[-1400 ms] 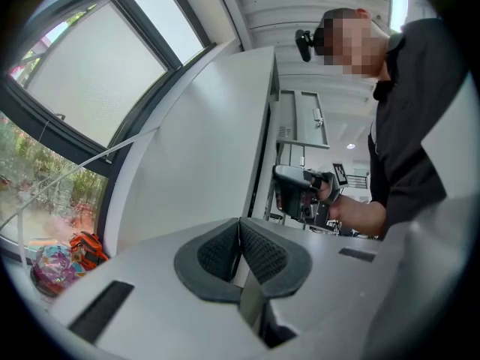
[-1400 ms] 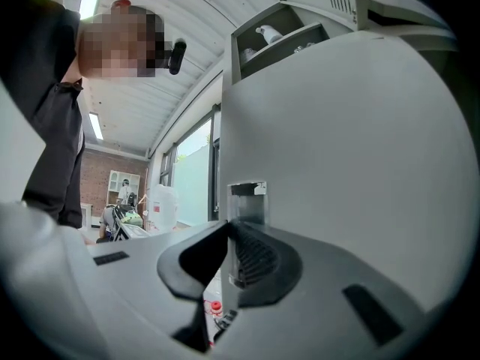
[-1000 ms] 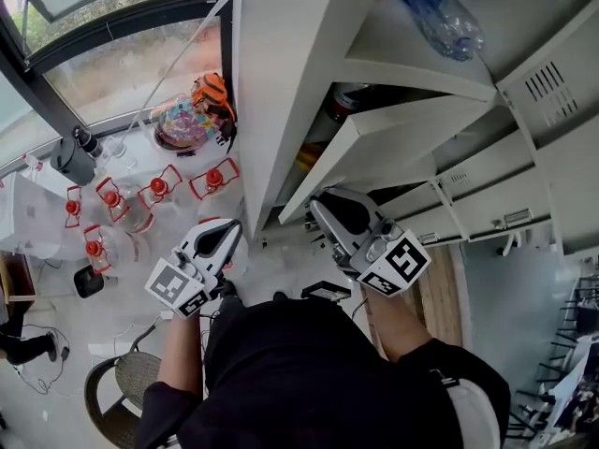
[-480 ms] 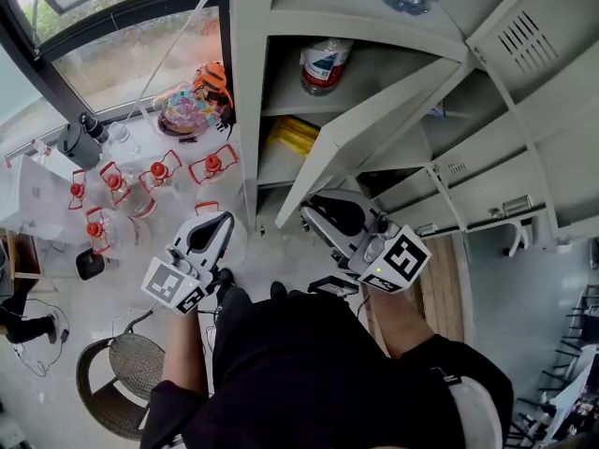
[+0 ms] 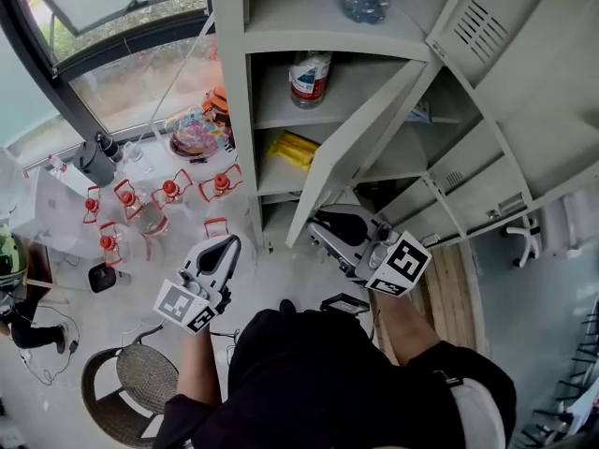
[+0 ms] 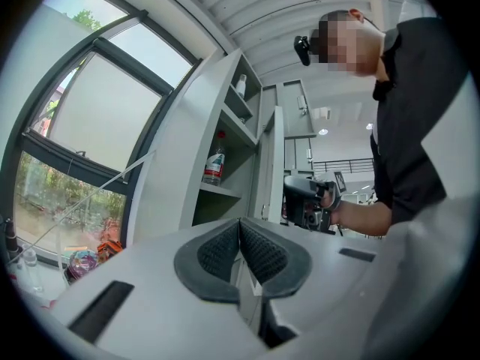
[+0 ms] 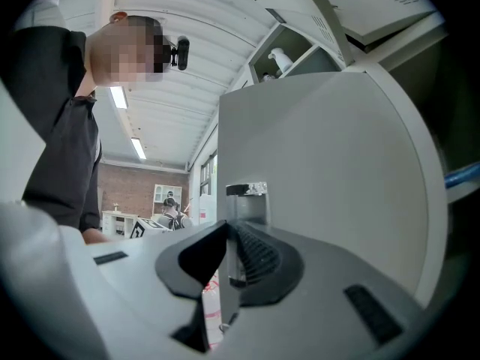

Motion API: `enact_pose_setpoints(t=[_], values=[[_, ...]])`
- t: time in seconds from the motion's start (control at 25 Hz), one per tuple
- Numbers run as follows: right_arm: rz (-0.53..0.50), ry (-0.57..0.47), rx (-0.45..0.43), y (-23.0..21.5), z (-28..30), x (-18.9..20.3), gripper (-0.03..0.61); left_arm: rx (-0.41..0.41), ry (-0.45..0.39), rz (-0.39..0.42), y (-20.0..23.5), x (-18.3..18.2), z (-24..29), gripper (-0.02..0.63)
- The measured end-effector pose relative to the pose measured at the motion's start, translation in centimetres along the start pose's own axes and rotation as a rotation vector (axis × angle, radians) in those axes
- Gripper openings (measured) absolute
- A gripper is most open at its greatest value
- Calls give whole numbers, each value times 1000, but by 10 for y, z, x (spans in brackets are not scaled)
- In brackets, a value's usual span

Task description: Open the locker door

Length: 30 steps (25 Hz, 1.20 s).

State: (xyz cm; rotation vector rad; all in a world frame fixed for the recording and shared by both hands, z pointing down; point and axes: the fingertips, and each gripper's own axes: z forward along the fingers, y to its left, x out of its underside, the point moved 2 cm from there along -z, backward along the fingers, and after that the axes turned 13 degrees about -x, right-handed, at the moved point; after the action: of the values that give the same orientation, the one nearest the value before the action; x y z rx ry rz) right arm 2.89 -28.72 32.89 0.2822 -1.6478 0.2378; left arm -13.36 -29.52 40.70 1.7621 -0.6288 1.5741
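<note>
Right gripper view: my right hand-held gripper (image 7: 229, 240) pinches the edge of one locker door (image 7: 330, 171); my left hand-held gripper (image 6: 240, 237) is closed, empty.

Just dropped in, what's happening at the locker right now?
A person is working the locker door with the right gripper, whose jaws are clamped on the door's edge by its metal latch. The door stands partly open, showing a bottle on a shelf. The left gripper is shut and empty, held aside.
</note>
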Motion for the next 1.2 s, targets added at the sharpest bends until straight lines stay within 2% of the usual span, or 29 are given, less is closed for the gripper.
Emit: enact_pose_setpoints(t=[0.36,0.56,0.68,0.96,1.08,1.2], values=[[-1,10,-22,7,-13,-2,57,72,-37,-5,-23,-19,-5,15],[10,11,-10,12,-15,-3,57,87,-5,-51,-34,-1,-26,15],[16,7,-18,15,-22,-4,55,77,-16,-81,-38,7,-36,15],[-3,-14,-97,22,-49,-3,52,40,-27,-97,-56,20,-50,15],[-6,-22,-163,26,-61,-4,52,11,-31,-63,-72,18,-49,15],[-7,-28,-245,26,-74,-7,55,-52,-64,-39,-90,8,-41,15]])
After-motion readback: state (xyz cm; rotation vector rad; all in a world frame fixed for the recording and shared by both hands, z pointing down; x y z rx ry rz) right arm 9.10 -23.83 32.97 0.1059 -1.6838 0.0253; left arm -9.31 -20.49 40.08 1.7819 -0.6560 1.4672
